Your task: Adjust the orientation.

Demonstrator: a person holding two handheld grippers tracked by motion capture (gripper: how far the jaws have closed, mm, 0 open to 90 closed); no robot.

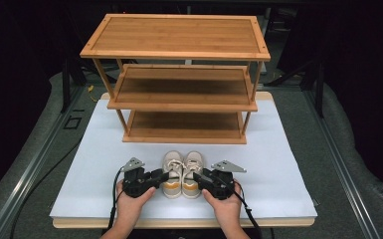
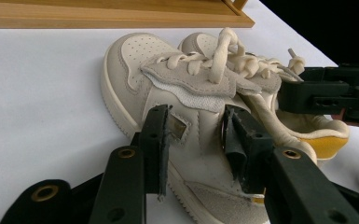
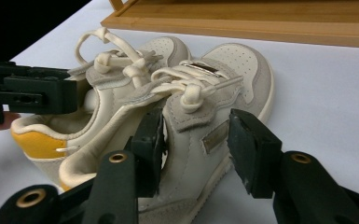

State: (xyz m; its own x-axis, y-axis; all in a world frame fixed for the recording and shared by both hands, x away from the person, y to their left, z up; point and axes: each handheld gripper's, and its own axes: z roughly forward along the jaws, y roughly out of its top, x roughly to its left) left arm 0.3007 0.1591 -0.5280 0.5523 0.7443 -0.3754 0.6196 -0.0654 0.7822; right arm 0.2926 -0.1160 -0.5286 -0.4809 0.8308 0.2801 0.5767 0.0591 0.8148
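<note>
A pair of small cream sneakers with yellow heels stands side by side on the white board, toes toward the rack. The left shoe (image 1: 173,173) (image 2: 135,60) has my left gripper (image 1: 163,175) (image 2: 198,135) at its outer side, jaws open and spread across the side panel. The right shoe (image 1: 193,173) (image 3: 238,65) has my right gripper (image 1: 197,175) (image 3: 200,140) at its outer side. This gripper is open too, with one jaw close by the collar and the other standing off. A hand holds each gripper near the board's front edge.
A three-tier bamboo shoe rack (image 1: 184,74) stands at the back of the white board (image 1: 278,164), its lowest shelf (image 1: 184,127) just beyond the shoes' toes. Grey matting and dark surroundings lie around the board.
</note>
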